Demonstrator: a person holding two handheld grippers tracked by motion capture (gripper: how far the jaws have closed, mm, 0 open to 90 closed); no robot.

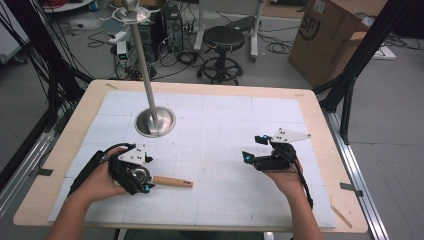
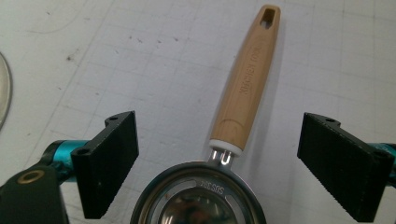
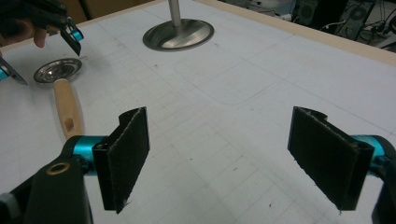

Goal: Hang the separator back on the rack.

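Over on the left side of the white mat | left gripper jaws spread wide, hanging over the strainer, not pinching it | wooden handle pokes out toward the middle, lying flat | right gripper jaws apart, holding nothing, well apart from it | strainer bowl looks like metal mesh, hard to tell | steel stand just behind
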